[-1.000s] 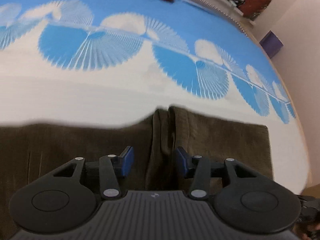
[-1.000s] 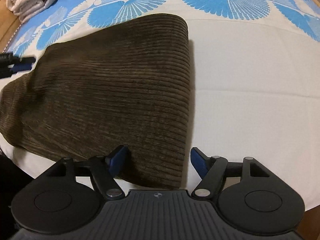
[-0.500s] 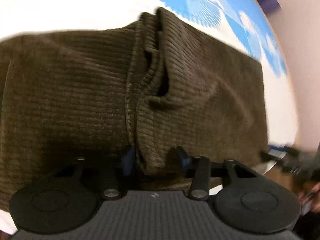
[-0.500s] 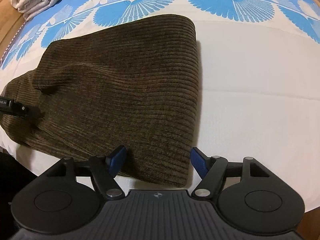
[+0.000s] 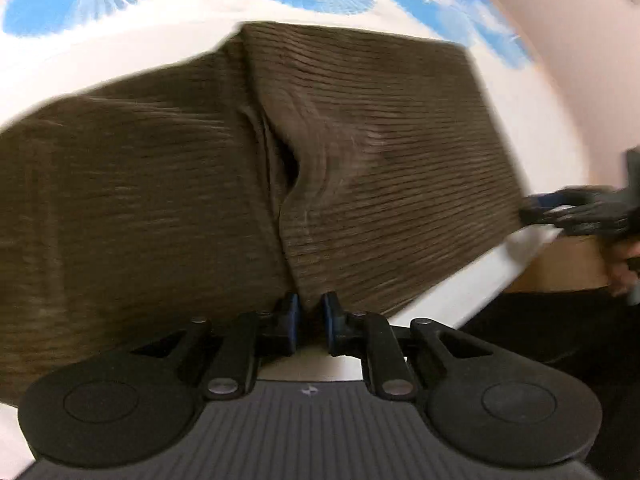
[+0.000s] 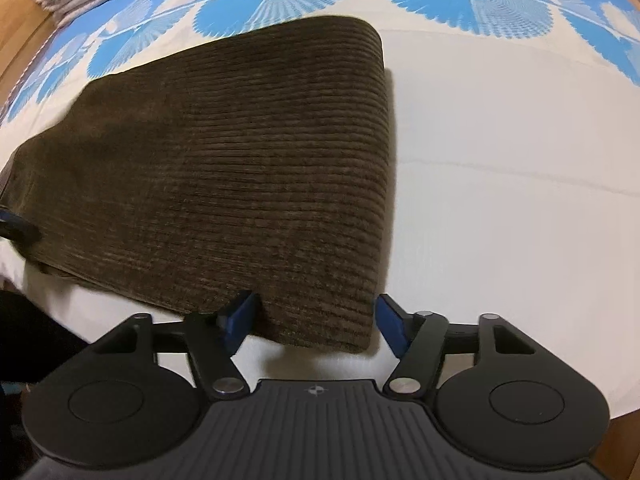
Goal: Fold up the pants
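On the bedspread [image 6: 500,208], pants [image 6: 240,184] edge between left jaws, right jaws astride corner.

Your left gripper [image 5: 308,322] and right gripper [image 6: 316,322] are built alike: matte black ribbed housing with a small central emblem, two round black discs, black linkage arms on silver pivot screws, and blue fingertip pads [image 6: 239,316]. Bare skin of your right hand [image 5: 624,268] shows.

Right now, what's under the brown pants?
The pants lie on the white and blue patterned bedsheet. Whatever sits directly beneath the fabric is covered.
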Demonstrator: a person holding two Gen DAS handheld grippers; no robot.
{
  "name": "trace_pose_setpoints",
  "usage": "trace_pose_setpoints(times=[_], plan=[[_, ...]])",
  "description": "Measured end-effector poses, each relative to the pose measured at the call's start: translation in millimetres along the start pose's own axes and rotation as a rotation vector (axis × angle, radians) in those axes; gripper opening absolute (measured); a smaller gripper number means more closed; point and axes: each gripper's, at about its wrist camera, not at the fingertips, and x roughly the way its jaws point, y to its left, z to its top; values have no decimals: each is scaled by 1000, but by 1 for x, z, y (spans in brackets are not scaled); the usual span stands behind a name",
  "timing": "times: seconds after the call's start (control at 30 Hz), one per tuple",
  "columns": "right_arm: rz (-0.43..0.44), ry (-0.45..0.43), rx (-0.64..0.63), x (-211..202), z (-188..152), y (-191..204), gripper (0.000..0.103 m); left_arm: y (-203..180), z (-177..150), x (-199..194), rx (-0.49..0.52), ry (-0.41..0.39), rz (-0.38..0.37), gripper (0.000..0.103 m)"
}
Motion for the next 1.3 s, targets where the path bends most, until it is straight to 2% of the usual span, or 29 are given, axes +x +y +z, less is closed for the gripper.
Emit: trace_pose_setpoints(times=[0.1,0.17,0.2,0.27,0.3,0.4,0.43,0.47,0.53,0.6,0.63,0.7,0.73,0.77,0.8,0.83,0.87,0.9,0.93,1.07,1.13,1.2,1.23,1.3], plan=[[4,4,33,-4,2,-5,55,9,5,-23,-37,-124,-74,25],[14,-6,63,-7,4,-10,53,6,9,-36,-32,-214,-123,26],[12,-16,59,-9,5,-9,53,1,11,-37,-5,-236,-154,26],[14,-32,70,-9,6,-9,55,-12,11,-29,53,-216,-191,26],[16,-37,90,-9,8,-11,55,-18,9,-18,89,-175,-178,26],[19,-38,125,-5,11,-12,59,-29,4,28,176,43,-27,27],[17,-39,126,-4,12,-11,63,-29,8,28,178,34,-32,28],[14,-36,130,-2,13,-10,65,-27,14,20,157,-7,-53,27],[-2,-14,140,4,14,-8,69,-12,23,-1,66,-144,-102,27],[-20,-1,127,8,14,-5,70,-3,32,-13,35,-243,-88,27],[-20,-4,113,8,14,-4,70,-2,35,-13,28,-256,-79,25],[-17,-3,104,9,14,-5,70,-3,39,-2,32,-231,-38,21],[-13,0,110,10,15,-7,69,-4,42,8,50,-203,15,15],[-6,1,112,10,14,-7,68,-5,44,21,70,-160,113,10],[-1,0,107,10,15,-7,62,-17,47,41,76,-122,202,10],[-7,-7,96,9,15,-7,53,-15,47,48,70,-104,252,16],[-8,-12,87,8,15,-6,48,-13,51,45,33,-117,233,13],[0,-19,86,6,15,-6,38,-9,54,36,-6,-152,215,13],[14,-27,93,2,14,-7,33,-6,56,28,-33,-190,208,13],[72,-41,135,-11,12,-20,31,-4,66,3,-94,-334,125,13],[82,-37,165,-10,12,-27,40,-12,76,-6,-71,-369,67,13],[72,-36,191,-8,11,-32,46,-22,81,-4,-32,-364,57,13],[69,-35,198,-7,11,-33,51,-26,82,1,-16,-342,76,15],[51,-32,194,-7,12,-30,59,-29,81,23,-6,-245,179,15]])
